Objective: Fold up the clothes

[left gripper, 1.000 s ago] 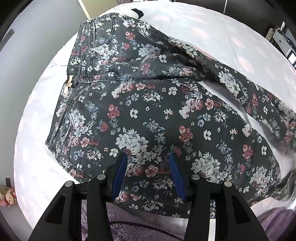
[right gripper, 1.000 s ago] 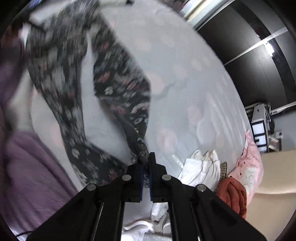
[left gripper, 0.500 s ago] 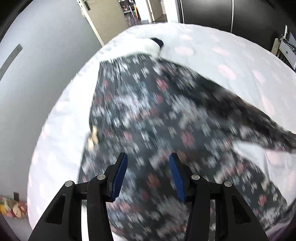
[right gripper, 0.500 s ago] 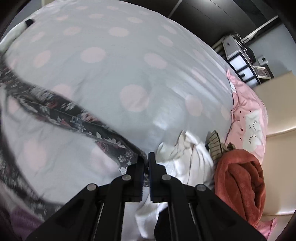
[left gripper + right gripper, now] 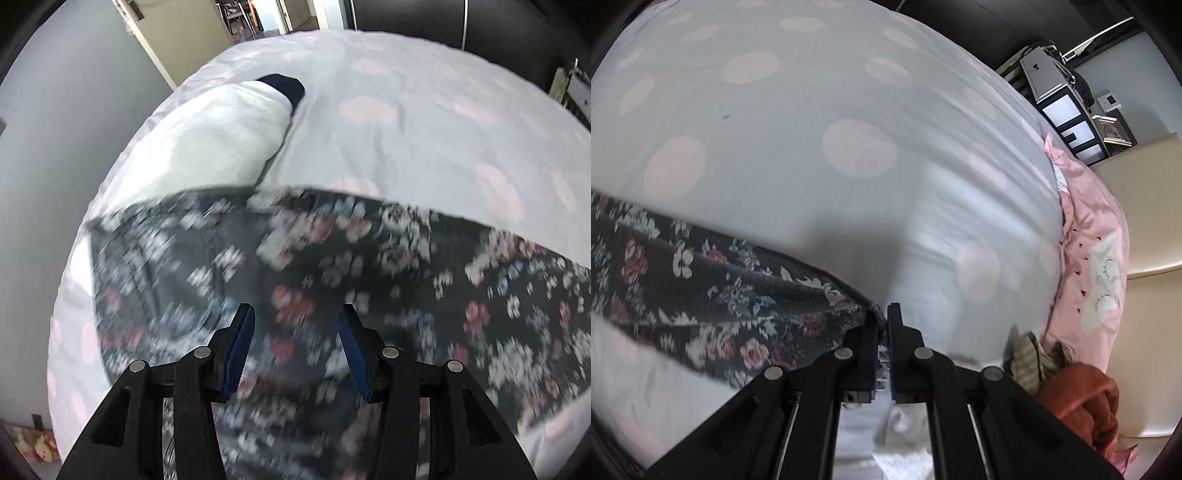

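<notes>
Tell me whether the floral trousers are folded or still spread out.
Spread out. The floral trousers stretch across the bed in one long band, the right gripper clamped on their end; the blur hides any finer folds.

A pale grey bedspread [image 5: 849, 92] printed with pink dots is spread across the bed in both views. On it, in the left wrist view, a white folded garment [image 5: 207, 144] with a dark navy end [image 5: 284, 85] is laid near the far edge, beside a grey wall [image 5: 55, 122] and a beige door [image 5: 184, 29]. In the right wrist view, a pink pillow [image 5: 1089, 236] is seen at the bed's right edge, with a rust-red cloth [image 5: 1086, 402] and a striped cloth [image 5: 1030, 360] bunched just beside it, and a black-and-white drawer unit [image 5: 1071, 122] is seen beyond.
</notes>
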